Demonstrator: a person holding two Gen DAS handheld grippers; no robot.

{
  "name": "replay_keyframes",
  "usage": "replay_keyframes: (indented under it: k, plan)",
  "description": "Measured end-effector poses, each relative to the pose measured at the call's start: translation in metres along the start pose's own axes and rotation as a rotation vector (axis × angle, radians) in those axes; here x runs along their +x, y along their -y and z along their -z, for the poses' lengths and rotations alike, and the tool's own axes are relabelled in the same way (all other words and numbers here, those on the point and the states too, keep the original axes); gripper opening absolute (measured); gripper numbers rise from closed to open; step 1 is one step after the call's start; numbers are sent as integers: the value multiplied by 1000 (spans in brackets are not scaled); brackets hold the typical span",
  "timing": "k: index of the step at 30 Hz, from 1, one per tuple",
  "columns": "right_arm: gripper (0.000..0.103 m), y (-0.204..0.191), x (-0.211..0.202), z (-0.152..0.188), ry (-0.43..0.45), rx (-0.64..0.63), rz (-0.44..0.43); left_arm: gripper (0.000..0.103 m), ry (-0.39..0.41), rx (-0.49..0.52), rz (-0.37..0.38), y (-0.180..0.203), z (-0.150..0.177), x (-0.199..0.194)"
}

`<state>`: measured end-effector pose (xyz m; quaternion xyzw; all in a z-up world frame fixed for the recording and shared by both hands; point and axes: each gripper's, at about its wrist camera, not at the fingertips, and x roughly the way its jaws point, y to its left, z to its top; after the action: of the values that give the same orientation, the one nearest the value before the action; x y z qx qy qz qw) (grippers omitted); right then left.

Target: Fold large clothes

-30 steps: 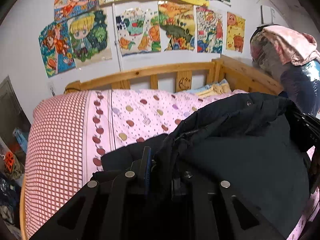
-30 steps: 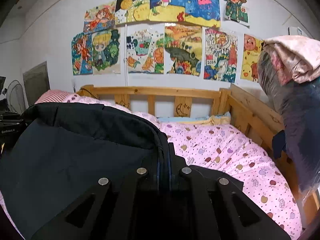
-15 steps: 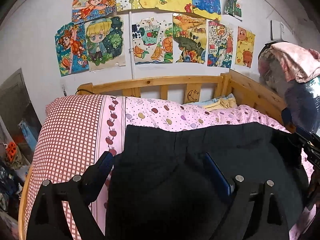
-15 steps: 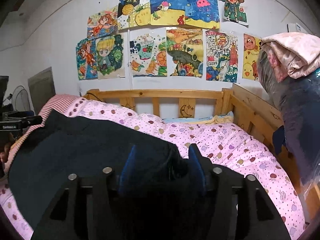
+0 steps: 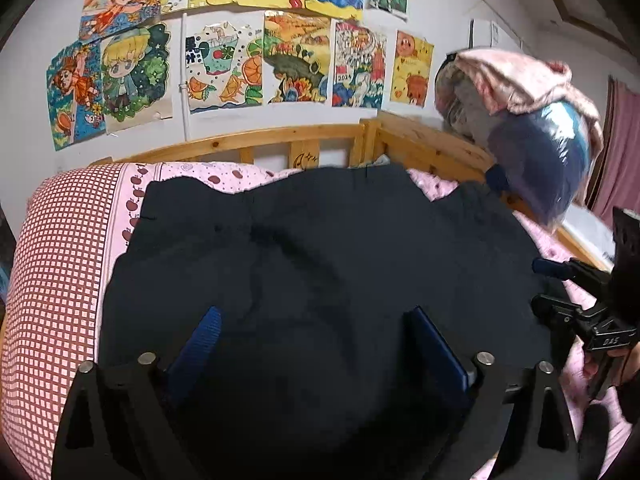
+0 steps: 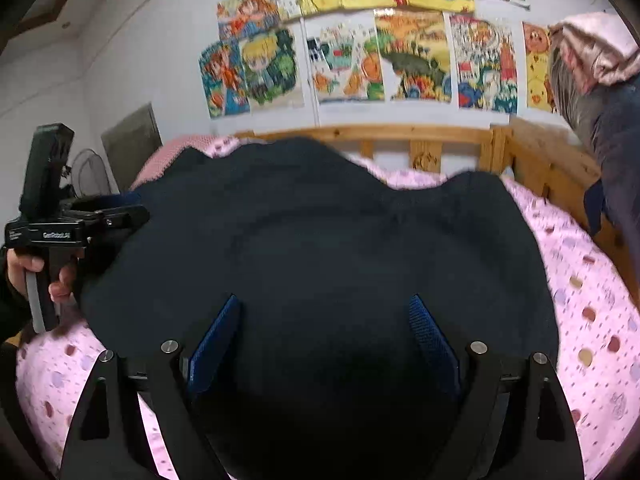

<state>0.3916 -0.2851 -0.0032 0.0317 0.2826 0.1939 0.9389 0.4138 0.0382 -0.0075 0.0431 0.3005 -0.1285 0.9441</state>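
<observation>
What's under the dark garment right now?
The dark garment lies spread on the pink dotted quilt, which shows round its edges, with a red checked section at its left. Whatever lies beneath its middle is covered.

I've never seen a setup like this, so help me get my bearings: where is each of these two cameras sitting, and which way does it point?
Left wrist: rides the left gripper, facing the headboard over the dark garment; right gripper shows at its right edge.
Right wrist: rides the right gripper, facing likewise; left gripper and the hand holding it show.
Shared: garment, pink bedding, wall drawings.
</observation>
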Motion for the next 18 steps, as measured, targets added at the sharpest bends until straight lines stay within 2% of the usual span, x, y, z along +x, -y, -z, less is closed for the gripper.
replay_keyframes:
  k: [1, 3, 7, 18]
  plan:
    - [86, 1, 5, 0, -6, 14, 0, 99, 4, 9, -6, 1, 1, 2]
    - [96, 5, 17, -4, -12, 38, 24, 100, 13, 28, -23, 3, 1, 8]
    - [97, 12, 50, -20, -43, 58, 55, 101, -6, 22, -76, -2, -7, 24]
    - [97, 18, 109, -77, -93, -42, 179, 101, -85, -233, -87, -63, -44, 87]
